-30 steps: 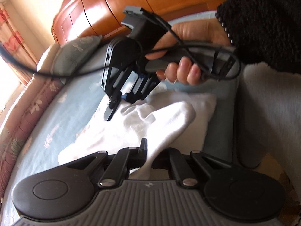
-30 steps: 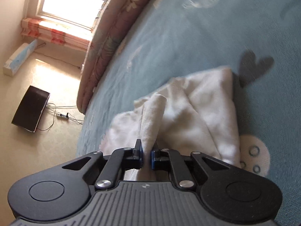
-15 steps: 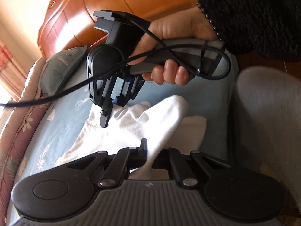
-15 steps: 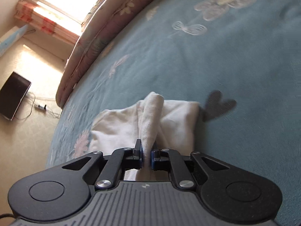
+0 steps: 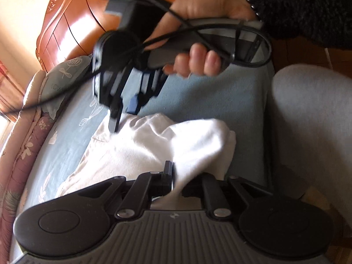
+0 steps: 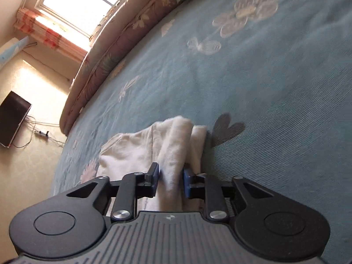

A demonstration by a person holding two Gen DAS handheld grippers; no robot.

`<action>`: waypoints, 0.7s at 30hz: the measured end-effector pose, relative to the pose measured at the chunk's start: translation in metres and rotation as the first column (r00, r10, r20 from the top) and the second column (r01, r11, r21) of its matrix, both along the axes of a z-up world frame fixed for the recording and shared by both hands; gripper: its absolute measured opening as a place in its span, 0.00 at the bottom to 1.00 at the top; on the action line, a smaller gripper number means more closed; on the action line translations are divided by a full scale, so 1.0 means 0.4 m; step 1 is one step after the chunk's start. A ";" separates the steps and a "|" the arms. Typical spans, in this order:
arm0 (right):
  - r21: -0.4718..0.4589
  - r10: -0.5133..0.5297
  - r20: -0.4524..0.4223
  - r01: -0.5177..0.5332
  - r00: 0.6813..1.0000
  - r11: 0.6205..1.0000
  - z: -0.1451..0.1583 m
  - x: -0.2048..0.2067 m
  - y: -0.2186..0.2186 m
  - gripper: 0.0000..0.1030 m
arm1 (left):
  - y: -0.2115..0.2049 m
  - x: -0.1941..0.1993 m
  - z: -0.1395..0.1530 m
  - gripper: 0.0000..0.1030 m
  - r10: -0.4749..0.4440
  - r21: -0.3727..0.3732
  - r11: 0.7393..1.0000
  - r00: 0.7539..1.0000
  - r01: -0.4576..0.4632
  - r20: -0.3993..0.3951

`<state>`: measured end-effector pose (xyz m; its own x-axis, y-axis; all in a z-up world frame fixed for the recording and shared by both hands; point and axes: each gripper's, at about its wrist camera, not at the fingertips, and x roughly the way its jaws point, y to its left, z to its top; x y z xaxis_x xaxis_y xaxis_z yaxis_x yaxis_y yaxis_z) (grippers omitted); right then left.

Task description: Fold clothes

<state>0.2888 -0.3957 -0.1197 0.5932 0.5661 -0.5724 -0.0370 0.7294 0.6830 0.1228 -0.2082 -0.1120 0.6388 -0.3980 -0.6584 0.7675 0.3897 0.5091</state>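
Note:
A white garment (image 5: 143, 149) lies bunched on the blue bed cover (image 5: 198, 101). My left gripper (image 5: 179, 172) sits at its near edge, shut on a raised fold; the cloth hides the right finger. A hand (image 5: 198, 61) holds my right gripper (image 5: 123, 118) over the garment's far edge, one fingertip touching the cloth. In the right wrist view the right gripper (image 6: 171, 173) stands open, and a ridge of the white garment (image 6: 176, 145) runs loose between its blue pads (image 6: 187, 180).
A wooden headboard (image 5: 72, 22) and a grey pillow (image 5: 63, 77) stand behind the garment. The person's grey trouser leg (image 5: 312, 121) is at the right. A floral quilt edge (image 6: 105, 61) borders the bed cover (image 6: 264, 110). A dark box (image 6: 13, 118) with cables lies on the floor.
The right gripper's fingers have spread apart; a moment ago they were shut on the cloth ridge. The left gripper still holds its fold.

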 end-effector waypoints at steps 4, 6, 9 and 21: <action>-0.092 -0.014 0.102 0.023 0.995 0.995 0.079 -0.056 -0.020 0.34 | 0.057 -0.037 0.030 0.18 0.003 -0.022 1.000 1.000 -0.003 0.020; -0.100 0.015 0.152 0.000 0.988 0.995 0.117 -0.082 -0.013 0.34 | 0.088 -0.058 0.043 0.23 0.009 -0.029 1.000 0.999 -0.008 0.038; -0.092 0.087 0.209 -0.069 0.974 0.993 0.161 -0.115 0.024 0.34 | 0.135 -0.089 0.063 0.31 0.019 -0.039 0.999 0.998 -0.016 0.064; -0.096 0.202 0.129 -0.191 0.971 0.977 0.066 -0.173 0.150 0.34 | 0.191 -0.090 0.062 0.47 0.193 -0.120 0.977 0.973 -0.179 0.123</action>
<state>0.2197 -0.3356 -0.0934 0.5511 0.6336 -0.5430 -0.2741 0.7521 0.5993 0.0868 -0.1319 -0.0873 0.7871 -0.3277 -0.5226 0.6047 0.5770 0.5490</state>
